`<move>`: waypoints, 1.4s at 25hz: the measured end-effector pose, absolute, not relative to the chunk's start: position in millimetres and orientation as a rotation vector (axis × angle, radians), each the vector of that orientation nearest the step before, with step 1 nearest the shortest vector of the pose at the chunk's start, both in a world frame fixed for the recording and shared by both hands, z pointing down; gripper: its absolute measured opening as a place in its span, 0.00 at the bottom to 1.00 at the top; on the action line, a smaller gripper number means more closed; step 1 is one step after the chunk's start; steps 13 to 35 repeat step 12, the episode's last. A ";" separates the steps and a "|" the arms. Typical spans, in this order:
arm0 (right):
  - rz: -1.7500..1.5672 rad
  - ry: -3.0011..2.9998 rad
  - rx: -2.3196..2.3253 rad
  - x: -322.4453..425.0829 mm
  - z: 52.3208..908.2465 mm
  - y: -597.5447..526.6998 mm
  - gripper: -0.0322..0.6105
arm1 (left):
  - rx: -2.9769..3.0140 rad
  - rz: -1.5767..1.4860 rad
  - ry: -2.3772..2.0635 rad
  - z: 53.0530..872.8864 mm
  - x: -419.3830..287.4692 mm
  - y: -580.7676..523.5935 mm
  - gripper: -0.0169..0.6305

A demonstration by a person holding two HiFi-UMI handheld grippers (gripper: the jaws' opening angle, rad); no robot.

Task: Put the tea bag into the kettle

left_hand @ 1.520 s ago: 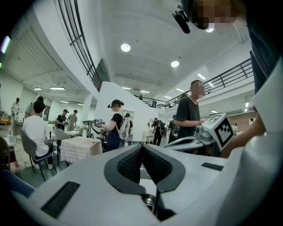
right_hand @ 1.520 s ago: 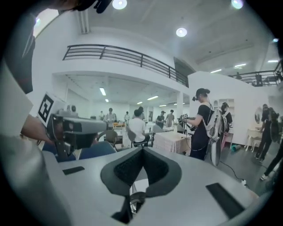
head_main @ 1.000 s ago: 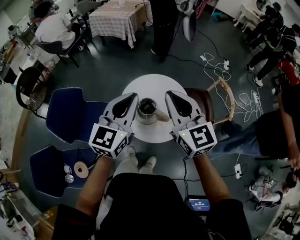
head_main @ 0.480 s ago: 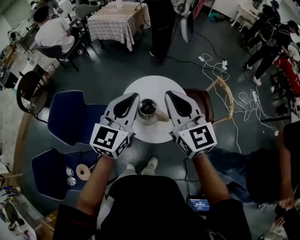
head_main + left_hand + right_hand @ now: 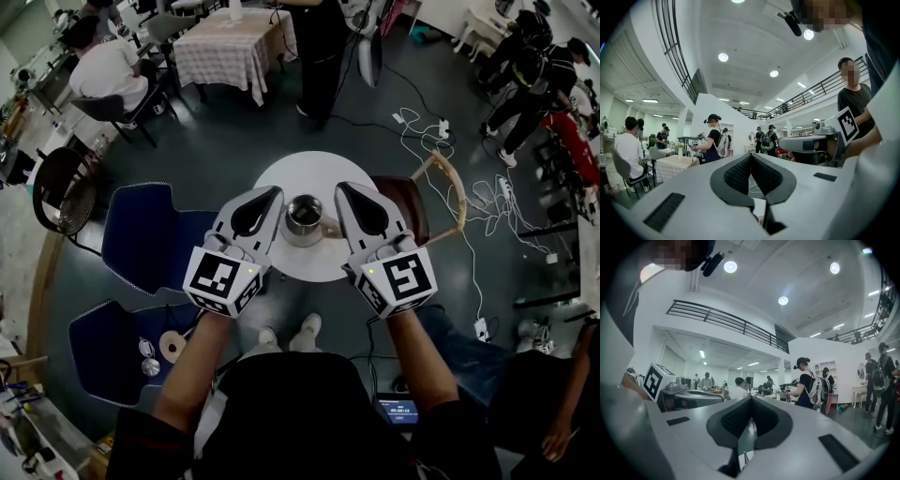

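Kettle [image 5: 304, 217] stands upright on the round white worktop [image 5: 281, 173], mouth open and facing up, dark inside. Its tan handle [image 5: 328, 228] sticks out toward the person's right. The left gripper [image 5: 270, 195] and right gripper [image 5: 345, 190] hang above the worktop on either side of the kettle, tips pointing away from the person. The kettle sits in the gap between them, just beside both and touching neither.

Left gripper view: fingers [image 5: 736, 173] closed, tips meeting, only the teardrop hollow between the pads, nothing in it. Right gripper view: same, tips together. A thin pale sliver shows low in the slot; whether it is something pinched there or just the worktop behind cannot be told.

Tea bag: not found in any view. It is not on the bare worktop, not clearly in either grip, and the kettle's inside is too dark and small to read. It may already be inside, or may be held out of sight.

Key relation: the kettle mouth lies inward from both tips, to the right of the left gripper and to the left of the right one. Both are about equally near, with the right gripper closer to the handle. If a bag is held, the move needed is probably a short inward swing over the rim, then letting go. The risk is clipping the rim or the handle.
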State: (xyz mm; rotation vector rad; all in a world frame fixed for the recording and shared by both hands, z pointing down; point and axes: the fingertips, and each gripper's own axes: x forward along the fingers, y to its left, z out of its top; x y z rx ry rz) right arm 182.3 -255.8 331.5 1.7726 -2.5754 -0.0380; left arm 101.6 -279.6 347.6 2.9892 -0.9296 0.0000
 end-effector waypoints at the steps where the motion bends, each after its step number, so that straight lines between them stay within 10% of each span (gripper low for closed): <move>1: -0.041 -2.568 1.783 179.3 330.4 -251.0 0.08 | 2.993 -0.005 -0.924 346.4 98.1 -275.1 0.05; 35: -0.072 -2.537 1.841 132.5 319.9 -217.2 0.08 | 3.018 -0.043 -0.882 336.3 51.1 -244.6 0.05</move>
